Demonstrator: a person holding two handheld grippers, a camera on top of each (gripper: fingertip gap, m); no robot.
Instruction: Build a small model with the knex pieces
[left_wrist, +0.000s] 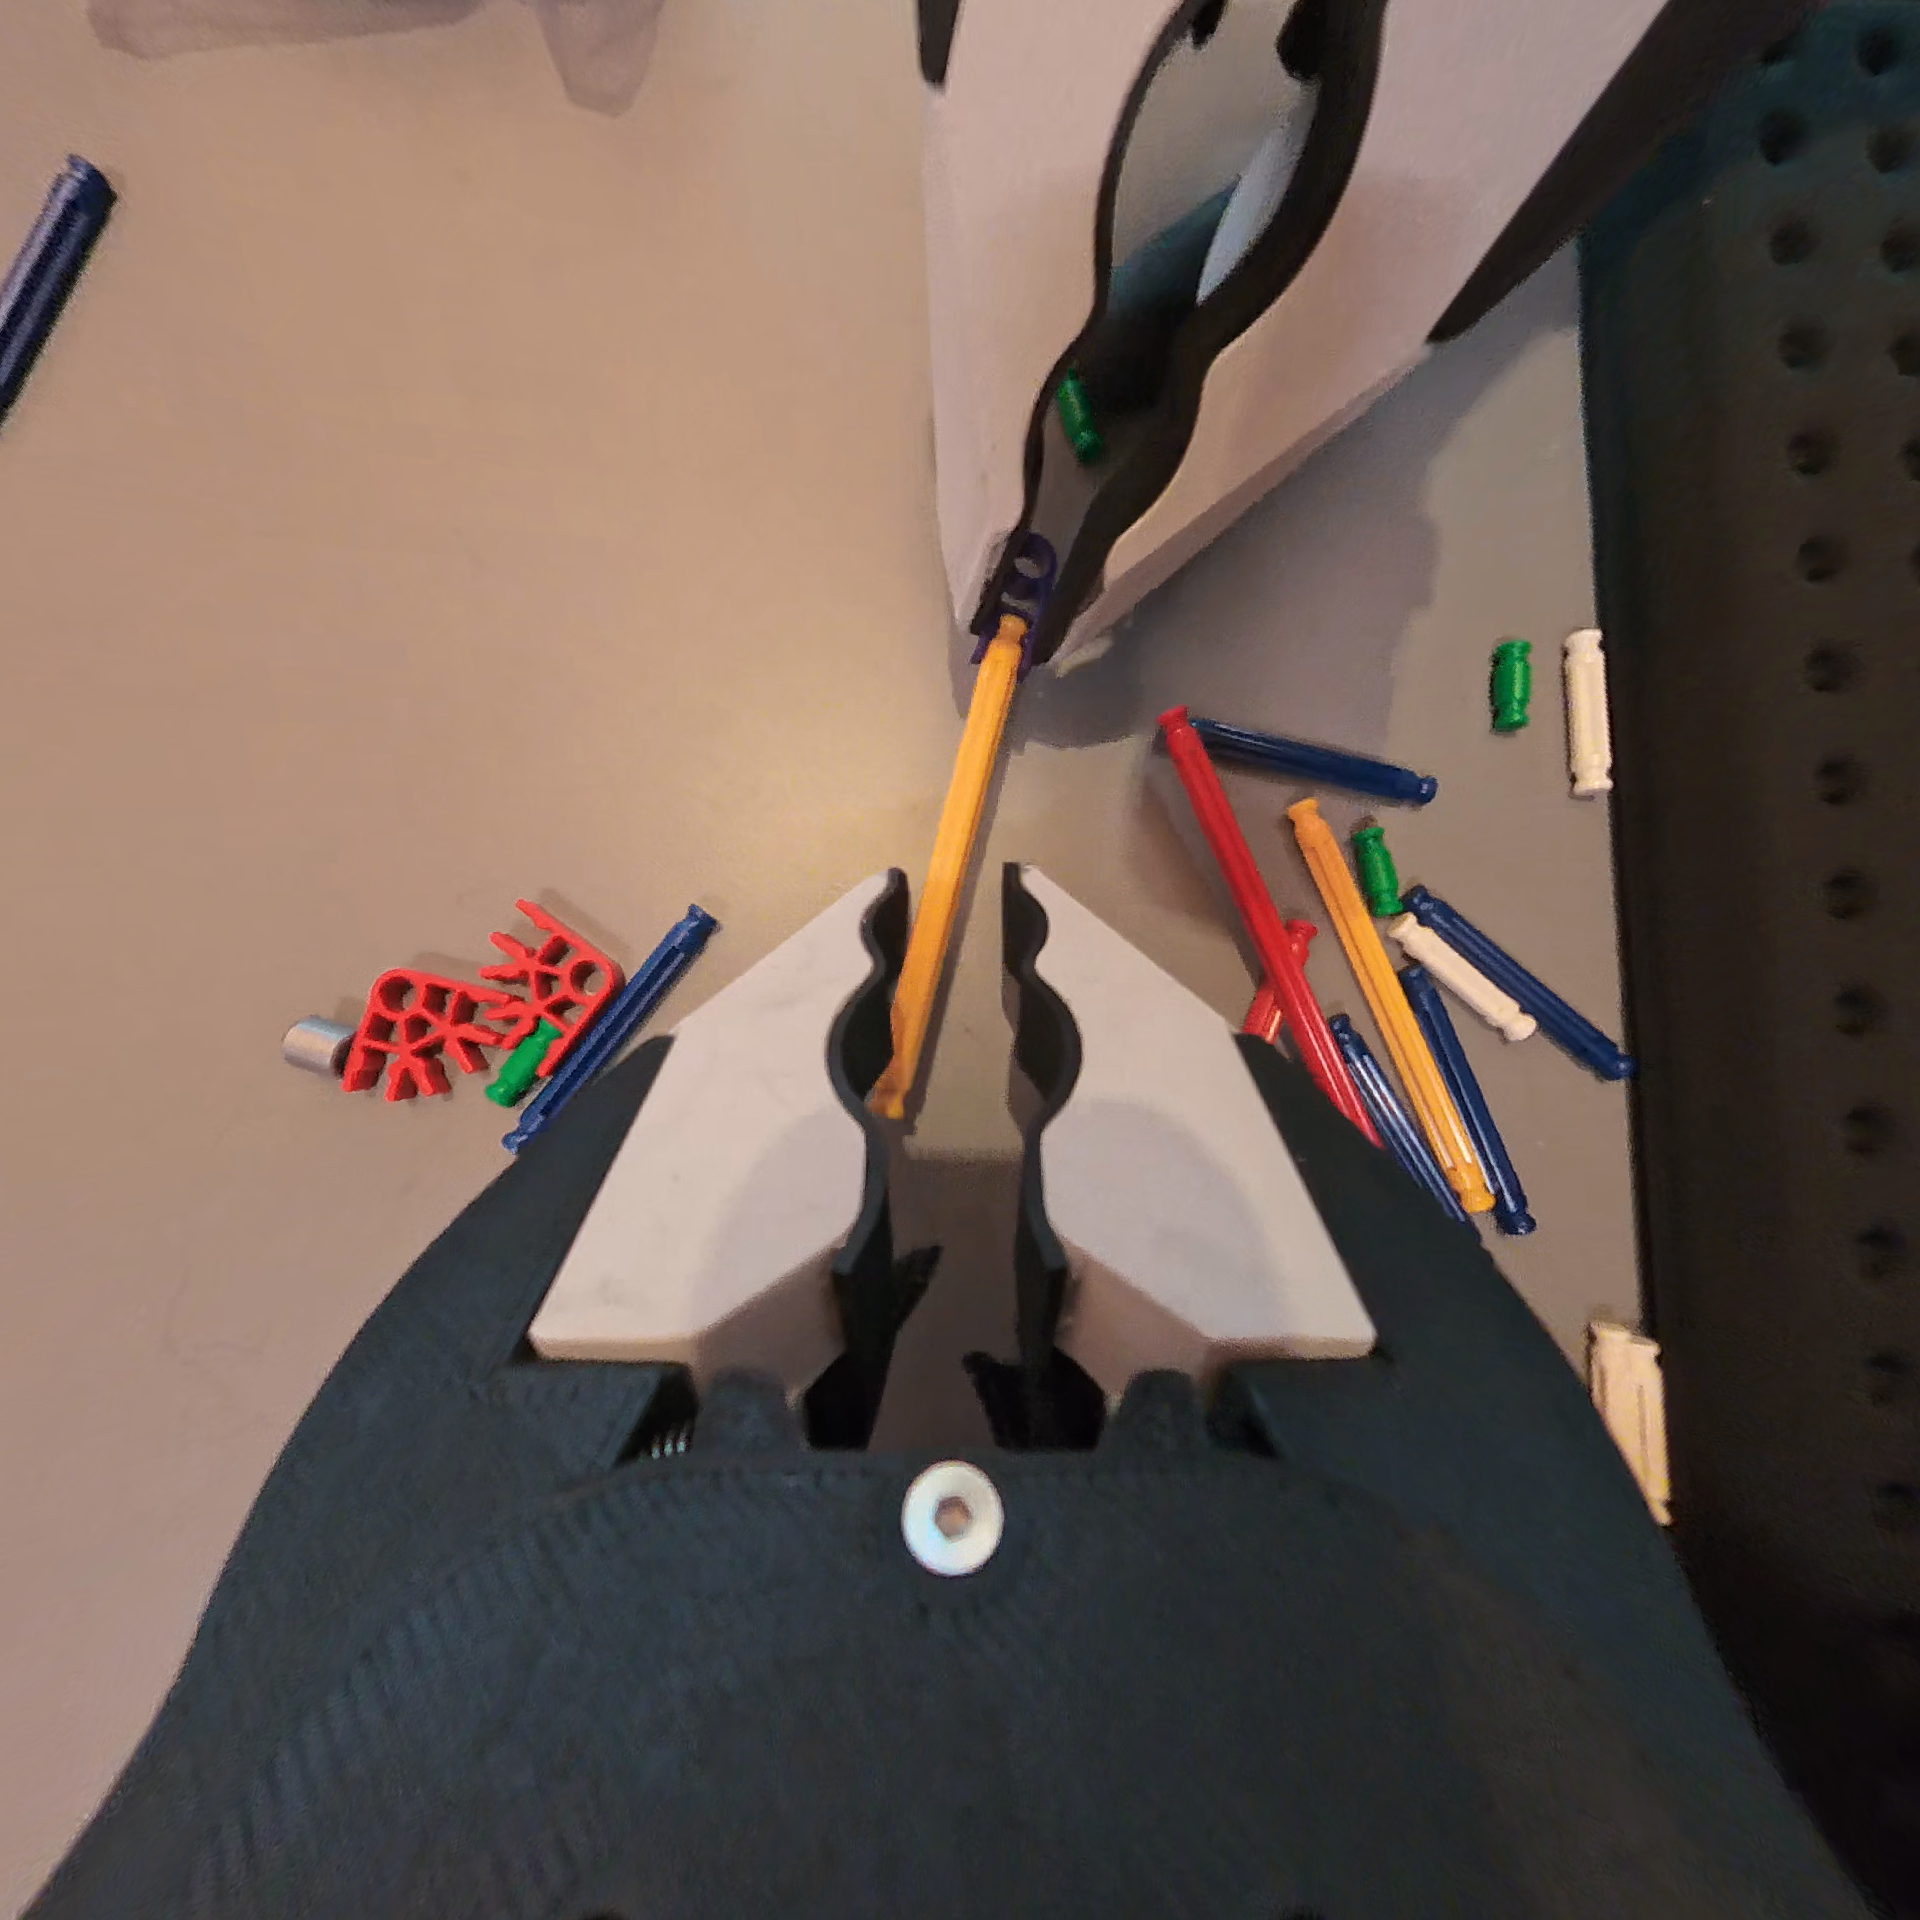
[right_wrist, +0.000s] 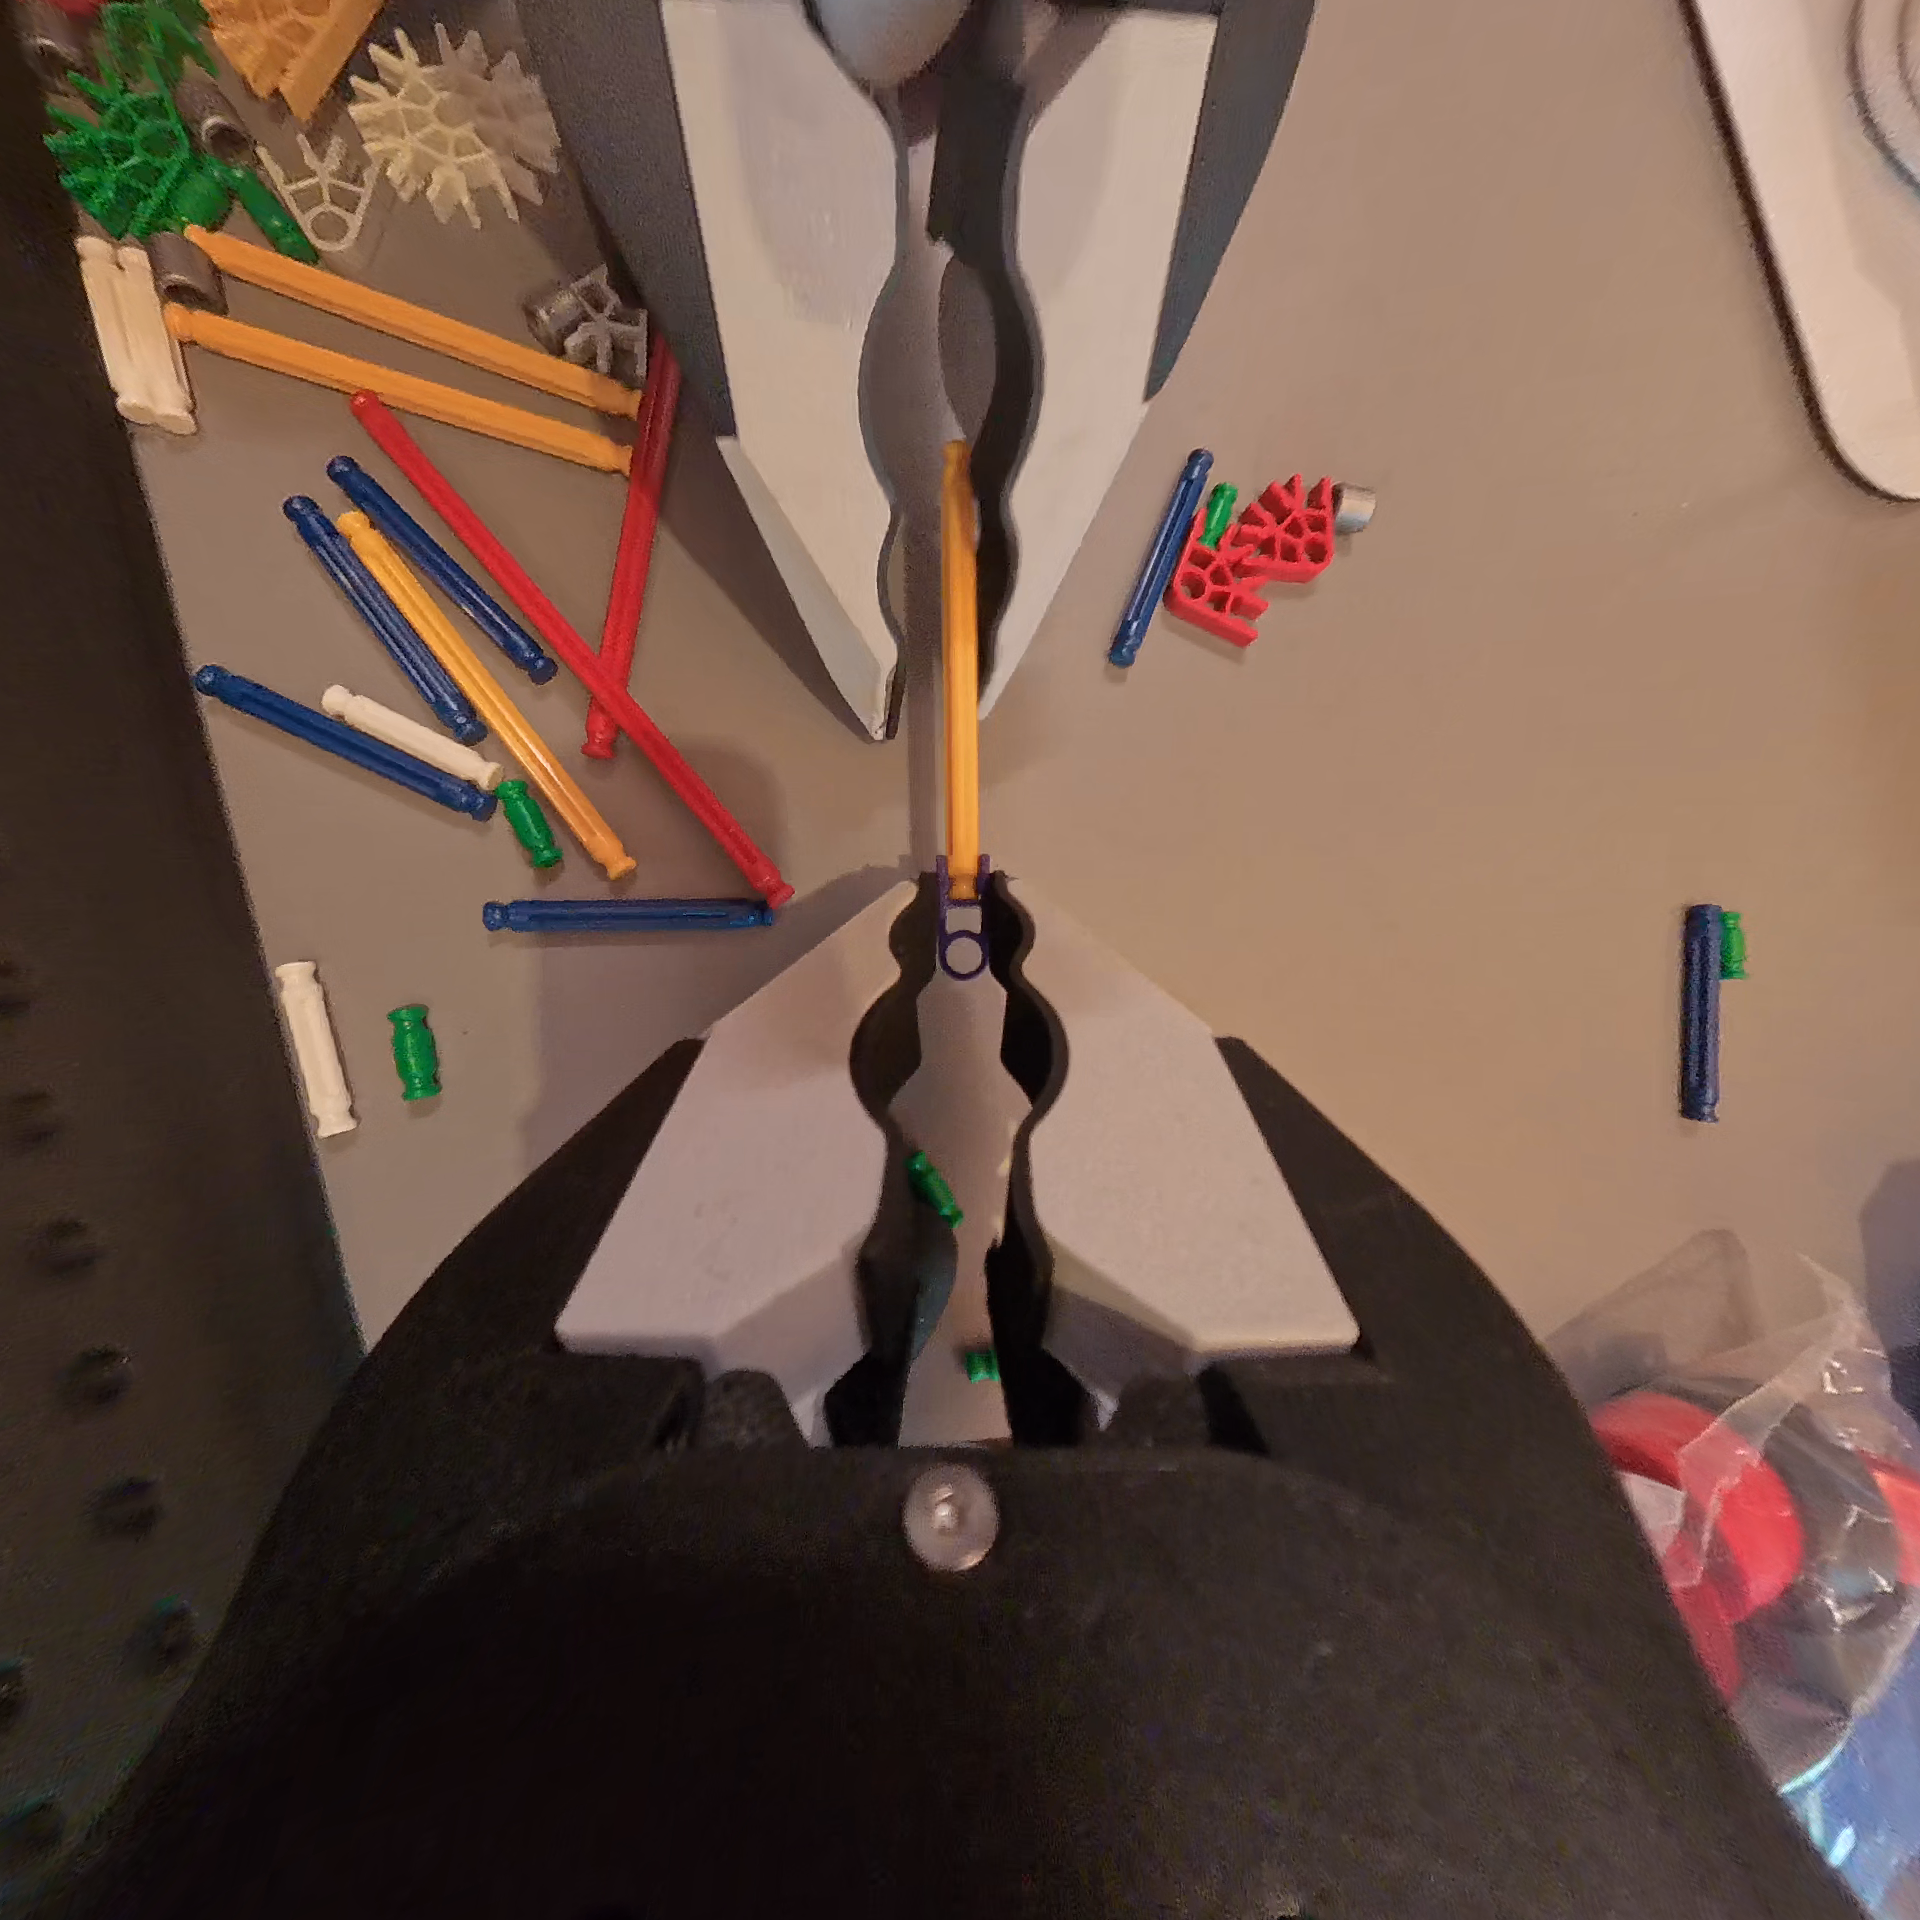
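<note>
A see-through bag (right_wrist: 1756, 1496) at 4 o'clock held red wheels, cut off by the edge, while the right gripper (right_wrist: 961, 914) pinched a purple clip (right_wrist: 963, 930) on the yellow rod (right_wrist: 960, 665), whose far end sat between the left gripper (left_wrist: 951, 883)'s spread fingers.

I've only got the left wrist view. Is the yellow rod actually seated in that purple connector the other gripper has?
Observer: Yes. In the right wrist view the end of the yellow rod sits between the two prongs of the purple connector. The right gripper pinches that connector at its fingertips.
Operator: Anything near the right gripper that I can't see?
Observer: A clear plastic bag with red wheels inside lies on the table beside its right side.
</note>
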